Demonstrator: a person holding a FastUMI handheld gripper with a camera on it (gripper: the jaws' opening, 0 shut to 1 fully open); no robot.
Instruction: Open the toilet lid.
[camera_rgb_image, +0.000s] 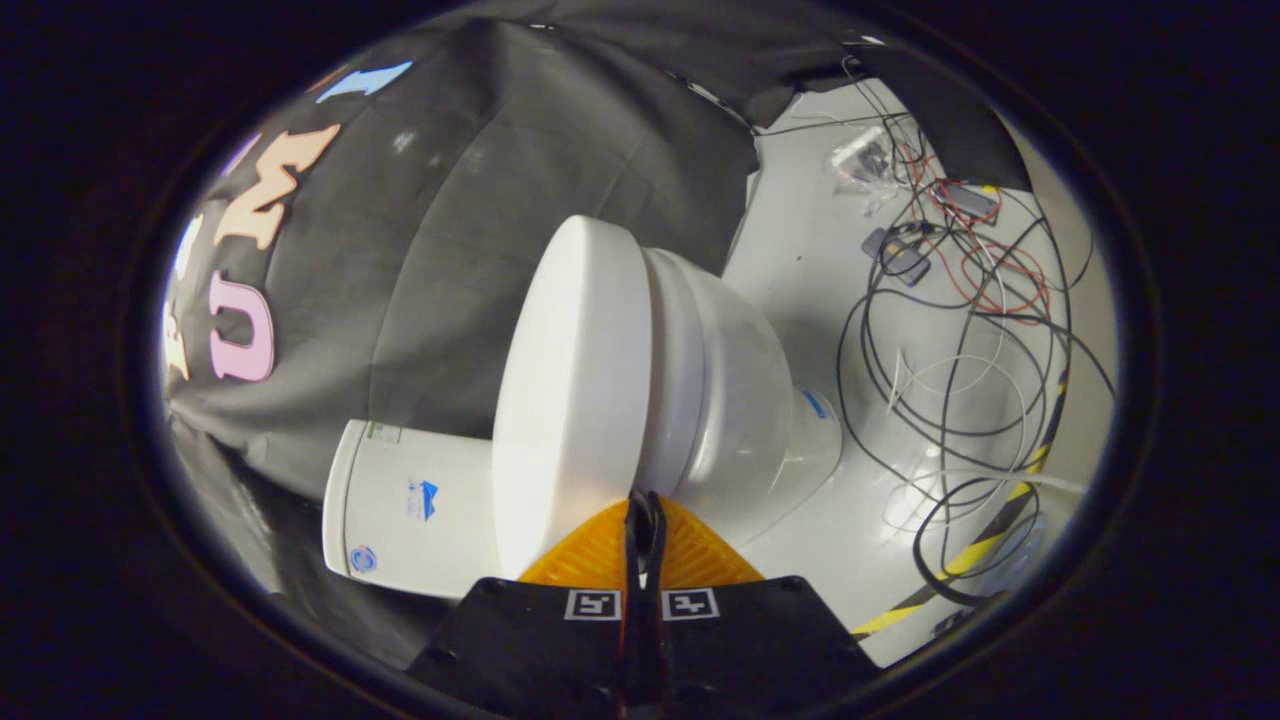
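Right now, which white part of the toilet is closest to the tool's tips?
The toilet lid: its rim sits right at the closed tool's tips. The bowl lies behind the lid, and the tank sits off to one side.

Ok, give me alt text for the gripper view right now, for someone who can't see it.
The gripper, its fingers closed together, points at the edge of a white toilet lid that lies shut over the seat and bowl. The view is rolled sideways, with the tank beside the lid and loose cables on the white floor beyond.
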